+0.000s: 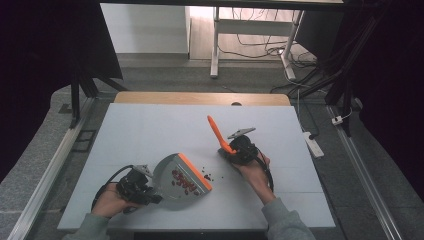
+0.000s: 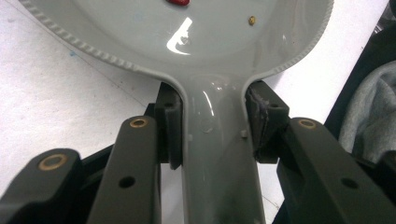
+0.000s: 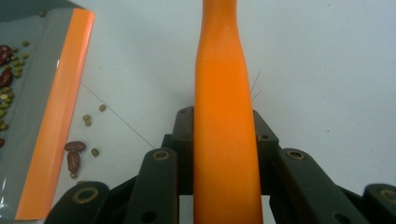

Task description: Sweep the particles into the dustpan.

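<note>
Sweeping scattered beans into a pan looks like the work in hand. The left hand-held gripper [image 1: 150, 186] is clamped on the handle of the grey plastic dustpan with an orange rubber lip [image 1: 181, 181]; in the left gripper view its black pads press both sides of the handle [image 2: 219, 154], and the pan spreads out ahead of the jaws. The right hand-held gripper [image 1: 231, 152] is closed around the orange plastic brush handle [image 3: 225, 121], which runs straight out ahead of its jaws and slants up and away from the desk [image 1: 150, 130].

The loose red and green beans [image 3: 77, 151] lie on the desk just ahead and to the left of the right hand-held gripper, between it and the pan's orange lip [image 3: 56, 121], with more beans already inside the pan [image 1: 184, 181]. The lip's long edge faces the right hand-held gripper, which is the nearer one to the strays, so the coming stroke would likely run leftward, toward that edge. The brush's bristle end cannot be made out.
</note>
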Tool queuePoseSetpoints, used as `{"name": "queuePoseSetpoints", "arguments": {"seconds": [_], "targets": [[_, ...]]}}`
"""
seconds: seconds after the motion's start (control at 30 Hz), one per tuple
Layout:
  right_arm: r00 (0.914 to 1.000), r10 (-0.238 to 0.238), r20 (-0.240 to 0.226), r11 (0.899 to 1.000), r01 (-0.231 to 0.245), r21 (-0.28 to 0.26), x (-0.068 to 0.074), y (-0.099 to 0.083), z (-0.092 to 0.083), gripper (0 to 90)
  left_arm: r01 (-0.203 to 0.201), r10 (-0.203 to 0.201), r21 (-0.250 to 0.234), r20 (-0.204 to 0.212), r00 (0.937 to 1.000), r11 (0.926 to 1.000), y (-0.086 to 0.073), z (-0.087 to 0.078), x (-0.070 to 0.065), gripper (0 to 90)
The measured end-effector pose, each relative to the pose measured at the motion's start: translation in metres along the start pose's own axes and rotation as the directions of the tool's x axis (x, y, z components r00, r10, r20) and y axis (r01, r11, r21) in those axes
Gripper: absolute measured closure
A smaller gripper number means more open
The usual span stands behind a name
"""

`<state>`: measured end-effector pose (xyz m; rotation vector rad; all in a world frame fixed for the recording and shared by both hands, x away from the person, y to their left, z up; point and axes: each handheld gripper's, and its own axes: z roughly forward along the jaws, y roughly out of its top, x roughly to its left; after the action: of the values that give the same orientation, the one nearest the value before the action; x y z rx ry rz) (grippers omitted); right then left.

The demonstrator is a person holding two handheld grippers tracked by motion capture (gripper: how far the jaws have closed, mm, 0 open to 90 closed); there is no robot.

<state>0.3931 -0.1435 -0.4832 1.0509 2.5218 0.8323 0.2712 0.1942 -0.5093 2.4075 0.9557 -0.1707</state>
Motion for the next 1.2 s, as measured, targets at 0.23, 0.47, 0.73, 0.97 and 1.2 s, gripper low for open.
{"name": "queuePoseSetpoints", "arguments": {"seconds": [0.23,0.47,0.73,0.97,1.2], "targets": [[0.9998,-0.015,-0.010,1.000,0.015,0.004,0.007,0.003,0.006,70.9,0.001,-0.001,-0.001,0.000,1.0000,1.0000,0.000,0.000,0.000,61.9],[0.9995,-0.018,-0.025,1.000,0.018,-0.002,0.014,0.006,0.009,70.9,0.001,-0.001,0.001,-0.001,1.0000,1.0000,0.000,0.000,0.000,61.9],[0.9979,-0.051,-0.039,0.999,0.051,0.003,0.030,0.010,0.012,70.9,0.000,0.000,0.004,-0.003,1.0000,1.0000,0.000,0.000,0.000,61.9],[0.9967,-0.058,-0.056,0.998,0.058,-0.006,0.044,0.015,0.017,70.9,0.001,-0.001,0.004,-0.004,1.0000,1.0000,0.001,0.001,-0.001,61.9],[0.9947,-0.069,-0.076,0.998,0.068,-0.020,0.059,0.019,0.022,70.8,-0.001,0.001,0.007,-0.006,1.0000,1.0000,0.001,0.002,-0.001,61.9]]}}
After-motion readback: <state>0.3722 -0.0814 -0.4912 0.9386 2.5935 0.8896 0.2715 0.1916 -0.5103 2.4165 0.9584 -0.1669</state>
